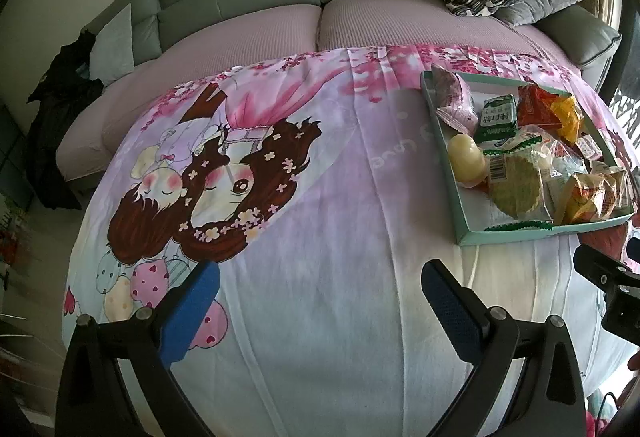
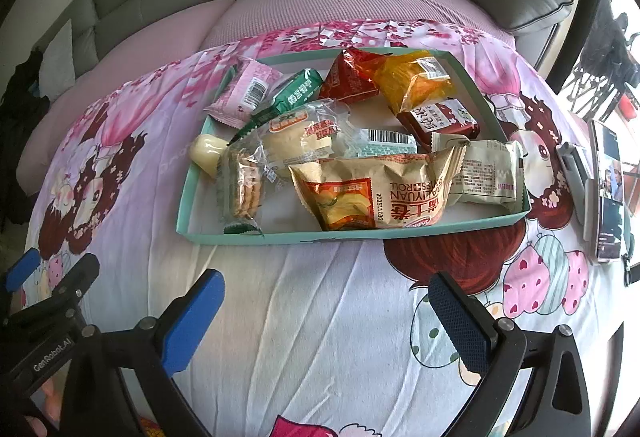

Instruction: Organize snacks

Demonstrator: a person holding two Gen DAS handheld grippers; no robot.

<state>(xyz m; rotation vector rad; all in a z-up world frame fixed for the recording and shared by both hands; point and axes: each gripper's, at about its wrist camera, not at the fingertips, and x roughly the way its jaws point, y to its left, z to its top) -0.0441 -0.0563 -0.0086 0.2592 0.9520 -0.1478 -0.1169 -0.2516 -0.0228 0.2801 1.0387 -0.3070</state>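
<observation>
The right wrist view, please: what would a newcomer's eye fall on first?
First, the teal tray at centre, heaped with wrapped snacks, the tan Swiss roll bag nearest its front wall. Next, the pink cartoon cloth spread under everything. Both the right gripper and left gripper hang empty, jaws wide apart, short of the tray.

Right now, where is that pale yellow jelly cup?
The jelly cup lies at the tray's left edge in the right wrist view, beside the cookie pack and below the pink packet.
</observation>
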